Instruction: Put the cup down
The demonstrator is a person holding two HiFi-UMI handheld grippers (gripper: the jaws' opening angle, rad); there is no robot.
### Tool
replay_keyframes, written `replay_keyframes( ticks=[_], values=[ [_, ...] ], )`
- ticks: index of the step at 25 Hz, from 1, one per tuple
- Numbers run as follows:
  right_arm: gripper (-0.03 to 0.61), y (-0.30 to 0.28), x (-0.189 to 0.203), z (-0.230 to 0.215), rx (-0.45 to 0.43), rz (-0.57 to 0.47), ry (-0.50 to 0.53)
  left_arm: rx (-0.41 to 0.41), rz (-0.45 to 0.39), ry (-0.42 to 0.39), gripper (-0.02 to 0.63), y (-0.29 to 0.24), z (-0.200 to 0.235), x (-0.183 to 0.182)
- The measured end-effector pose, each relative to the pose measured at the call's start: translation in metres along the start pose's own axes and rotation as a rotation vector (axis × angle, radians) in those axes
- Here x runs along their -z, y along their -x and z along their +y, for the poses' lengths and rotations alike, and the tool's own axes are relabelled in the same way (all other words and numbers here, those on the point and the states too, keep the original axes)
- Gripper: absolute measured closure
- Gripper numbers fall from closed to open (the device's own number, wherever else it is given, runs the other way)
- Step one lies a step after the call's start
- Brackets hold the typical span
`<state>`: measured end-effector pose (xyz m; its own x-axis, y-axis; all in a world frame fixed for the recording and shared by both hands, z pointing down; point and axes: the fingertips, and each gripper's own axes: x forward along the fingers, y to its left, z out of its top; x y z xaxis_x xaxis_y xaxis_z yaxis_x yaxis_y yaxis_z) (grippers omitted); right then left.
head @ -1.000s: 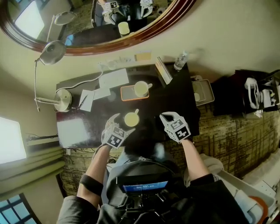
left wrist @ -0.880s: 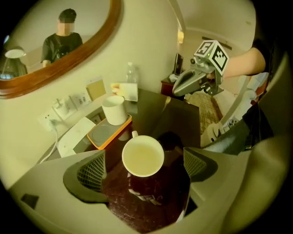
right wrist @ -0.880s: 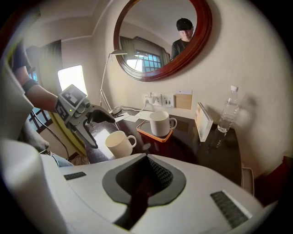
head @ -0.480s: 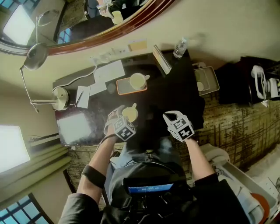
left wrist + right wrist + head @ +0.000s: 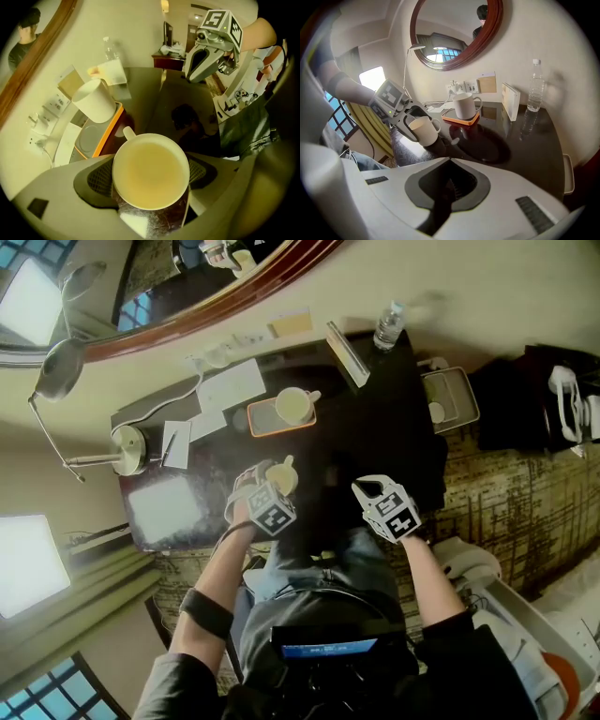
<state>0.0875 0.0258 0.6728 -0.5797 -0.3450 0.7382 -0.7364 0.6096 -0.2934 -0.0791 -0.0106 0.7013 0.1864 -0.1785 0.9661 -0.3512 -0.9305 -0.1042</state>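
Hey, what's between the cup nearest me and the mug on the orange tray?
Nothing but bare dark tabletop lies between the cup and the orange tray under the mug. The right gripper view shows that stretch clearly.

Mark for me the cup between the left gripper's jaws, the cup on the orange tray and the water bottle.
cup [image 5: 151,171]: left gripper view, its pale inside.
second cup [image 5: 464,107]: right gripper view, its outer wall.
water bottle [image 5: 535,93]: right gripper view, its clear body.

Head view looks steeply down; close gripper views share the cup [image 5: 280,477].
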Motion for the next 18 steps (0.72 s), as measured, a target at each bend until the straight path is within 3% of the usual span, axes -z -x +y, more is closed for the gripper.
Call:
replay_keyframes(
  ticks=[3, 7, 10, 13, 18],
  values=[
    [0.565, -0.001, -0.002, 0.004, -0.008, -0.005, 0.013, 0.019, -0.018, 0.037, 0.184, -0.005, -0.007, 0.001],
    [0.565, -0.007, -0.011, 0.012, -0.03, -0.003, 0.045, -0.022, -0.013, 0.08, 0.186, 0.001, 0.007, -0.001],
    [0.565, -0.013, -0.019, 0.022, -0.053, 0.009, 0.078, 0.011, -0.04, 0.151, 0.186, -0.011, 0.008, 0.003],
    [0.565, -0.021, -0.035, 0.032, -0.077, 0.004, 0.121, -0.006, -0.05, 0.208, 0.186, -0.006, 0.029, 0.0],
    [0.565, -0.039, -0.065, 0.049, -0.118, 0.007, 0.206, -0.039, -0.042, 0.23, 0.186, -0.002, 0.069, 0.002]
  ],
)
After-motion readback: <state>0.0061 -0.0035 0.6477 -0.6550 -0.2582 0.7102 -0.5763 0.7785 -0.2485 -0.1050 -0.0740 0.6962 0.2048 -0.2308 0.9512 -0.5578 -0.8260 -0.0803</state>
